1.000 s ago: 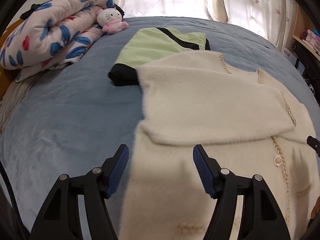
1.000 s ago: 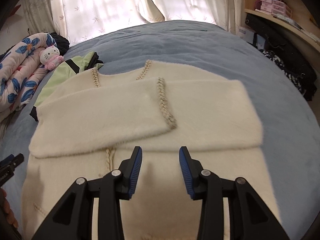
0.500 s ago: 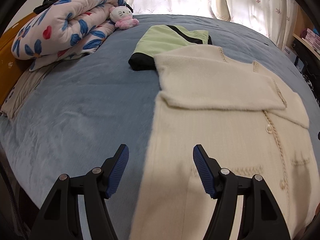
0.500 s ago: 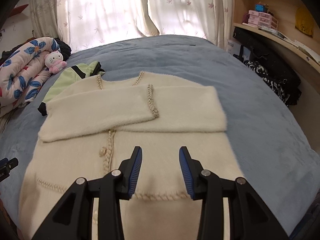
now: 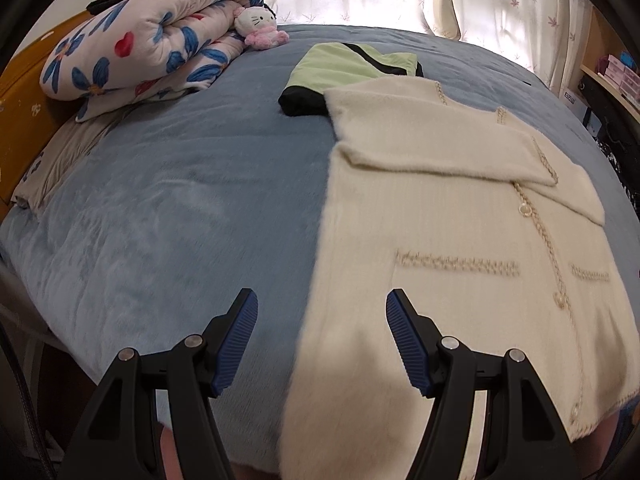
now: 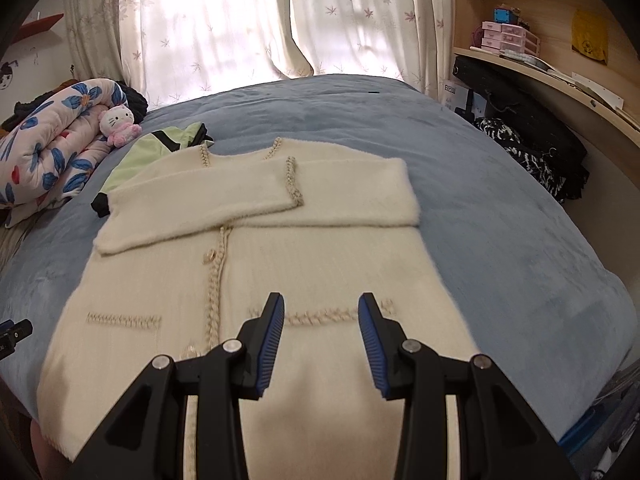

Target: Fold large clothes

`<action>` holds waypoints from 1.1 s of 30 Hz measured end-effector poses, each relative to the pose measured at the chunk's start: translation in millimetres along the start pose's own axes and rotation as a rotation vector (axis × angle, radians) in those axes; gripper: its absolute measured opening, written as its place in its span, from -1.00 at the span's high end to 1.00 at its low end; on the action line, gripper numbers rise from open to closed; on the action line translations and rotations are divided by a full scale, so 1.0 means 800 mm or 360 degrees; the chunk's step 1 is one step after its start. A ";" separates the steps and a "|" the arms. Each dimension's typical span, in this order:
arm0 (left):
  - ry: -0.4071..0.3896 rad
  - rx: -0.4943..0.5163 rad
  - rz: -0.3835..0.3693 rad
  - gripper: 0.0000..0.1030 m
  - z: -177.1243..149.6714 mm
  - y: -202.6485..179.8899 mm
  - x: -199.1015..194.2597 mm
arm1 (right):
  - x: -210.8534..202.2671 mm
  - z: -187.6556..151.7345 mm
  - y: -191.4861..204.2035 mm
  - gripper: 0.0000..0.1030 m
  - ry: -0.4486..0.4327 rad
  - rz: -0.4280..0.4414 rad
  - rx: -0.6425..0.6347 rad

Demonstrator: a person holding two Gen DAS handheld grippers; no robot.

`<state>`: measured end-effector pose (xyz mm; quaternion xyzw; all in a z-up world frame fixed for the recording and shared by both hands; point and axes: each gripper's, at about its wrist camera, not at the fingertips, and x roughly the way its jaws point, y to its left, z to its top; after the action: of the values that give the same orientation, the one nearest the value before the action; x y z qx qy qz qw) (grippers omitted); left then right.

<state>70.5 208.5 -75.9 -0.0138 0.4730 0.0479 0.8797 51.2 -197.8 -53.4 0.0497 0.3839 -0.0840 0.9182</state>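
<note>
Both sleeves already lying folded across the chest of the fluffy cream button-front cardigan point(image 6: 256, 264), spread flat on the blue plush bed point(image 6: 500, 240). Having backed away toward its hem, left gripper point(image 5: 322, 322) and right gripper point(image 6: 321, 330) hovering, fingers apart, holding nothing; probably lining up the bottom fold.

The cream cardigan point(image 6: 312, 248) across the middle of the frame looks like soft, fuzzy, matt knit, edged with braided cord trim and small glossy buttons point(image 6: 209, 256). Under it the bed point(image 6: 500, 216) wears a blue plush cover with a velvety nap. At upper left, the floral quilt point(image 5: 148, 48) is smooth padded cloth, and the toy cat point(image 5: 258, 26) beside it is fluffy plush. The green garment point(image 5: 340, 66) appears thin and smooth. Each gripper point(image 6: 321, 342) is matt black plastic with ribbed blue pads point(image 5: 236, 338) and shiny metal screws. The shelf point(image 6: 560, 76) at upper right is pale wood.
</note>
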 end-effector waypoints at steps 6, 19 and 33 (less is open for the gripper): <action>0.0013 -0.0005 -0.0092 -0.27 -0.032 0.023 -0.006 | -0.027 -0.032 -0.022 0.25 -0.0009 0.0025 0.0035; 0.0135 -0.0114 -0.0363 -0.27 -0.116 0.066 0.019 | -0.052 -0.090 -0.088 0.06 0.0016 0.0083 0.0143; 0.0151 -0.0142 -0.0551 -0.36 -0.139 0.064 0.036 | -0.024 -0.159 -0.185 0.06 0.0236 0.0068 0.0443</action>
<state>-10.9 253.4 -160.2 -0.1363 0.5019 -0.0841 0.8500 -79.2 -321.2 -132.5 0.1906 0.4340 -0.1129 0.8732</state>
